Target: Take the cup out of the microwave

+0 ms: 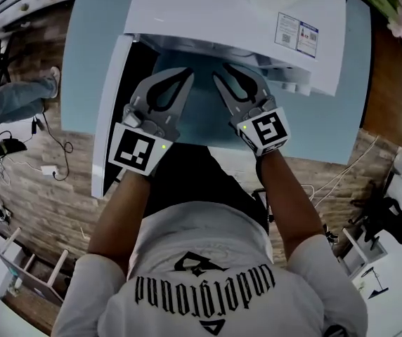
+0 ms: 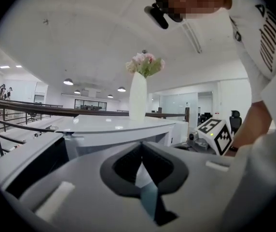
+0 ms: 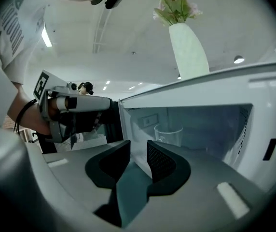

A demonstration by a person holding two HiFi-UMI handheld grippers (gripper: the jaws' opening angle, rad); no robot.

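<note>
A clear cup stands inside the open white microwave, toward the back of its cavity; the head view does not show it. My right gripper is open, with a narrow gap between its dark pads and nothing in it. It points into the opening, short of the cup. In the head view it sits at the front of the microwave. My left gripper is beside it, jaws shut with tips touching and nothing held. In its own view the left gripper faces the top edge of the microwave door.
The microwave door hangs open to the left. The oven rests on a light blue table. A white vase with pink flowers stands behind the microwave. Cables and a person's leg are on the floor at the left.
</note>
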